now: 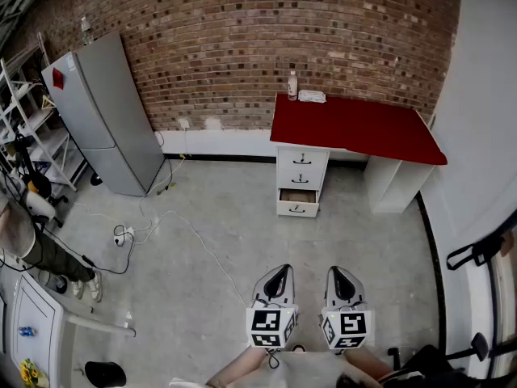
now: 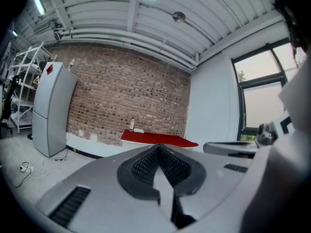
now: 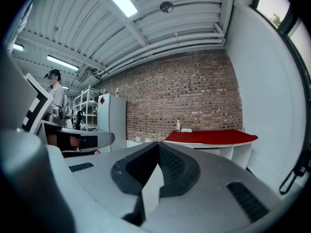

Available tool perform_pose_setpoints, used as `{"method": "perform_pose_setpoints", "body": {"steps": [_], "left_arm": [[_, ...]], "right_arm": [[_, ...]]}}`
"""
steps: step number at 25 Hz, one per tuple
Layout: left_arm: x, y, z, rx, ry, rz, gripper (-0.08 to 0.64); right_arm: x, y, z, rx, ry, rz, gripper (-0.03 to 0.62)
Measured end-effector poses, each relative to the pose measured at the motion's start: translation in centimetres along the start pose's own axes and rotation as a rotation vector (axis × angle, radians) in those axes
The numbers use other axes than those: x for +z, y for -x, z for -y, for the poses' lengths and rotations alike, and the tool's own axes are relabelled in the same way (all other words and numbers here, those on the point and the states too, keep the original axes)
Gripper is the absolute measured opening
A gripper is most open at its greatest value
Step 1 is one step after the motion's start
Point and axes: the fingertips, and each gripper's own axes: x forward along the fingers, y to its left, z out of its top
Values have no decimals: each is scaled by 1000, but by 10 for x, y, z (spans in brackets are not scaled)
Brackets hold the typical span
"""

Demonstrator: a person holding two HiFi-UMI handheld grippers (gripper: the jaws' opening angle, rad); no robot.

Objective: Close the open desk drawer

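Observation:
A white desk with a red top [image 1: 355, 128] stands against the brick wall across the room. Its drawer unit [image 1: 302, 168] has three drawers; the bottom drawer [image 1: 297, 203] is pulled out a little, the upper two are flush. My left gripper [image 1: 279, 271] and right gripper [image 1: 336, 272] are side by side at the bottom of the head view, far from the desk, both shut and holding nothing. The red desk top [image 2: 158, 139] shows small beyond the jaws in the left gripper view, and the desk top [image 3: 209, 136] likewise in the right gripper view.
A grey refrigerator [image 1: 105, 120] stands left of the desk. Cables and a power strip [image 1: 125, 234] lie on the concrete floor. A person [image 1: 32, 245] and metal shelving [image 1: 24, 128] are at the far left. A bottle [image 1: 292, 86] stands on the desk.

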Motion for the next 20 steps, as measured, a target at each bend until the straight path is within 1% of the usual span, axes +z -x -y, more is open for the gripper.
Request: {"method": "perform_pose_setpoints", "body": {"steps": [4,11,14,20], "left_arm": [[-2,6,-8,11,-17,2,5],[-2,10,-23,18,-1,-4,5],[0,12,-29,13,-4,-1,5],[3,11,-45,-3,-17,0,5]], "right_arm": [[-3,1,-4,-4,1,2,-2],[-1,-3,-12,-16,-12,8,-2],[-1,-7,-14,-31,-30,13,-2],[-7,-20,-21,-61,-40,-6,-2]]}}
